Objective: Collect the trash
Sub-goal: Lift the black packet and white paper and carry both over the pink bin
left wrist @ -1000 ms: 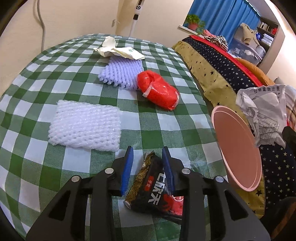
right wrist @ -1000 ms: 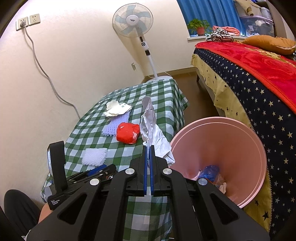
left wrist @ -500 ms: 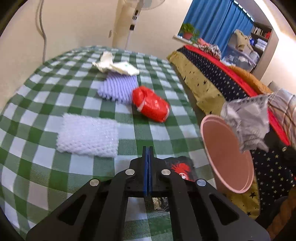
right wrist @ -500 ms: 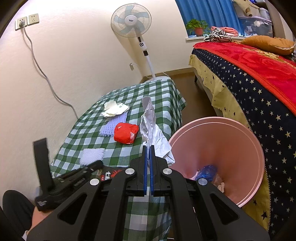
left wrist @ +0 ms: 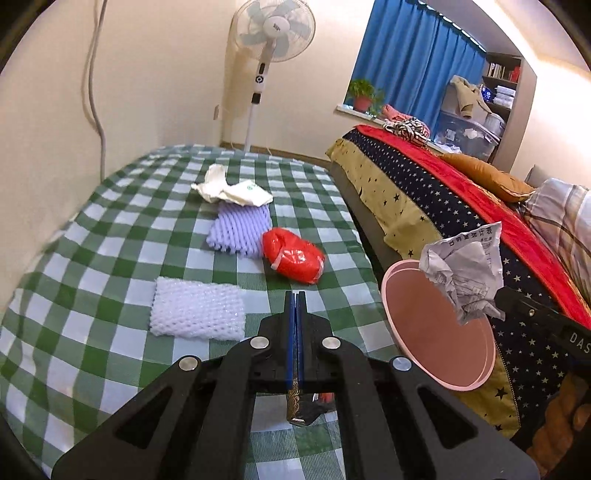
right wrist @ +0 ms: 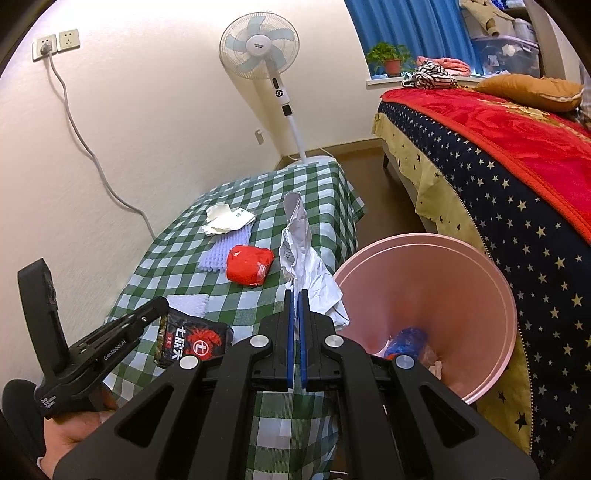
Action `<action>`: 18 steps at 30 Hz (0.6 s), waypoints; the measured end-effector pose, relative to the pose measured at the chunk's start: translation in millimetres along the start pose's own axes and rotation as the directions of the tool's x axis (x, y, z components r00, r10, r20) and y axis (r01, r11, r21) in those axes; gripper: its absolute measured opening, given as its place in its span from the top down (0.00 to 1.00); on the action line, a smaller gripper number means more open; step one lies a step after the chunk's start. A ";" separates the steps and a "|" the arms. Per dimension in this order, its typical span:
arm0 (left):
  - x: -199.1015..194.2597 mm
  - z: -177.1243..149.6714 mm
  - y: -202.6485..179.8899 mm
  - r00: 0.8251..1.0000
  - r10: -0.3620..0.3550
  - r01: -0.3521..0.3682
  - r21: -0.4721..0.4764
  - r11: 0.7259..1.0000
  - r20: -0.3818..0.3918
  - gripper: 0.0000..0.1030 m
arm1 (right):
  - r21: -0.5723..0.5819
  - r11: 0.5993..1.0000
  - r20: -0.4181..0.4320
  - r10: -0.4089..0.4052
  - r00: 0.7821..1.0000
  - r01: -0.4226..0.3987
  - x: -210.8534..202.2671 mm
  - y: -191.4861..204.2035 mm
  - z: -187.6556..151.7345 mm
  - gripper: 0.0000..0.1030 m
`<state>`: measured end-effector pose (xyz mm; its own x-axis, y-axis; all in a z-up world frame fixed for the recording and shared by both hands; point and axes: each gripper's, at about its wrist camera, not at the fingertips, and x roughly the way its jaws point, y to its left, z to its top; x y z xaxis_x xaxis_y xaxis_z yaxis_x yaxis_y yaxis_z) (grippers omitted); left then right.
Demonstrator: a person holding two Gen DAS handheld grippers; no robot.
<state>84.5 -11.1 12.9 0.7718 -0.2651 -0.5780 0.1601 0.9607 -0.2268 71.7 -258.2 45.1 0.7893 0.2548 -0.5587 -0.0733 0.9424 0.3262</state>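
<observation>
My left gripper (left wrist: pixel 294 295) is shut on a black snack wrapper (left wrist: pixel 301 406), which hangs below its blue pads just above the green checked table (left wrist: pixel 92 258). From the right wrist view, the left gripper (right wrist: pixel 162 306) holds that wrapper (right wrist: pixel 192 343) clear of the cloth. My right gripper (right wrist: pixel 294 295) is shut on a crumpled white paper (right wrist: pixel 301 254) beside the rim of the pink bin (right wrist: pixel 509 306). The paper (left wrist: pixel 465 273) hangs over the bin (left wrist: pixel 386 295) in the left wrist view. Blue trash (right wrist: pixel 406 339) lies inside the bin.
On the table lie a red plastic bag (left wrist: pixel 293 254), a purple foam net (left wrist: pixel 240 229), a white foam net (left wrist: pixel 197 314) and a white paper wrapper (left wrist: pixel 232 190). A standing fan (left wrist: pixel 275 33) is behind the table. A starry bed (left wrist: pixel 424 192) runs along the right.
My left gripper's jaws closed on the black wrapper and lifted it off the table. The right gripper kept still with the paper.
</observation>
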 end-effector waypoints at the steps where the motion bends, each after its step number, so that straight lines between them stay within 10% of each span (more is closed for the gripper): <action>1: -2.1 0.7 -0.9 1.000 -0.001 0.001 0.002 1.000 0.004 1.00 | 0.000 1.000 0.001 -0.001 1.000 0.001 -1.2 0.0 -0.3 0.98; 18: -18.8 9.6 -21.3 0.998 -0.015 0.012 0.042 0.999 0.059 1.00 | 0.018 1.000 0.026 -0.025 0.999 0.024 -15.8 -10.9 0.5 0.98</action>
<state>72.5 -25.8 36.2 0.8041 -0.2739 -0.5276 0.1951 0.9600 -0.2010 60.4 -272.6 50.8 0.8066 0.2257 -0.5463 -0.0432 0.9443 0.3264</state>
